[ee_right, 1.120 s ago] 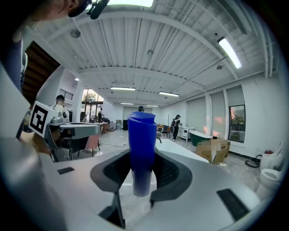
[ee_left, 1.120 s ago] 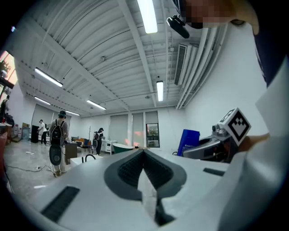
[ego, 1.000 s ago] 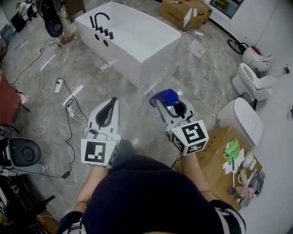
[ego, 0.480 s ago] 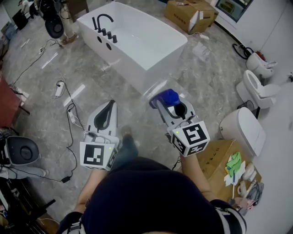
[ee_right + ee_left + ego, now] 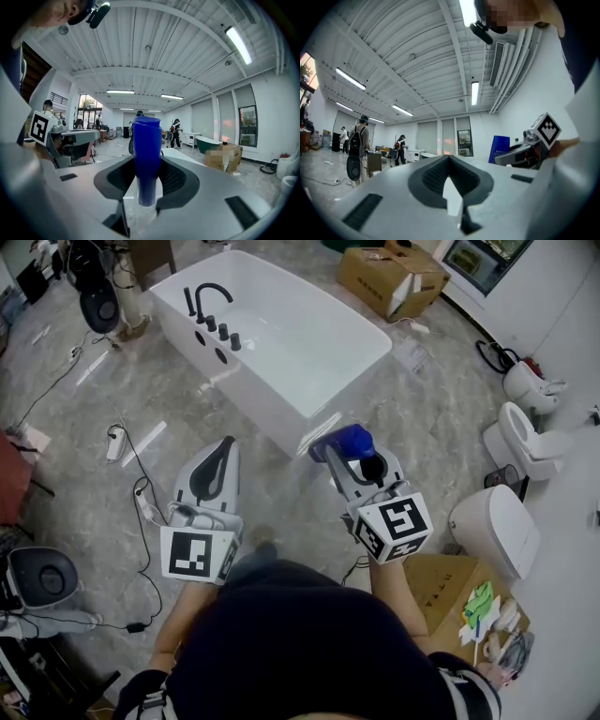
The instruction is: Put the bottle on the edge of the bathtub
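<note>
Right claw (image 5: 146, 163): clamped on the tall blue plastic bottle (image 5: 146, 136), which stands upright.
Left claw (image 5: 449, 158): tips together, nothing in it.
Bottle's place: up in the air, near a corner of the big white bathtub (image 5: 246, 382), not on its edge.

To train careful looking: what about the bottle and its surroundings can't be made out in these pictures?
Lower half of the bottle: head view, covered by the right tool.
Small items on the carton: head view, too small.
What the people do: left gripper view, too small.
</note>
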Tool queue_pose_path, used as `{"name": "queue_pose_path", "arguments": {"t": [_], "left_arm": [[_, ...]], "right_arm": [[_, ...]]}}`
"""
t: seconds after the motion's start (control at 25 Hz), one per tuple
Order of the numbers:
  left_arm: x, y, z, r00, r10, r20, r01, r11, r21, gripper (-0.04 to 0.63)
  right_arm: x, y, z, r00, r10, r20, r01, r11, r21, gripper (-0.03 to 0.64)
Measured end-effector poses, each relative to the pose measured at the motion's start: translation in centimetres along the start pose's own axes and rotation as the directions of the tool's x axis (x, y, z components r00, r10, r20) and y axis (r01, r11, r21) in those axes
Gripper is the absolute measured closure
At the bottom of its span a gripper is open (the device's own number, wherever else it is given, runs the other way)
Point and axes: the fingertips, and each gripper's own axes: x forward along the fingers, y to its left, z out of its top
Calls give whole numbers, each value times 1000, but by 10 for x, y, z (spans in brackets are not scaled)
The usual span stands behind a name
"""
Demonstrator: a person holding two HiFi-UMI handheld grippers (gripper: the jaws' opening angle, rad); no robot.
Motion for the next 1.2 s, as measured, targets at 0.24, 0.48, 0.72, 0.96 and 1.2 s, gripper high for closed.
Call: {"name": "queue_pose_path", "arguments": {"t": [0.24,0.48,0.72,0.96,1.2], "left_arm": [[39,44,-16,1000,-10,-12,10,1000,-16,594],[51,64,-27,999,-16,-34,15,999,-45,594],[55,79,-37,999,6,-51,-10,997,-72,594],[73,101,-43,998,32,-57,-34,998,-48,594],[134,115,-42,999,-32,-42,31,999,-4,594]], "right_arm": [[53,-13,2,1000,-28,-4,28,999,19,457],[76,-16,-1,999,-41,-35,42,999,29,457],[97,-18,-4,999,-27,-43,28,999,38,457],[129,-32,-6,999,-26,-32,27,999,41,457],[167,-69,-3,996,-79,-32,80,996,44,457]]}}
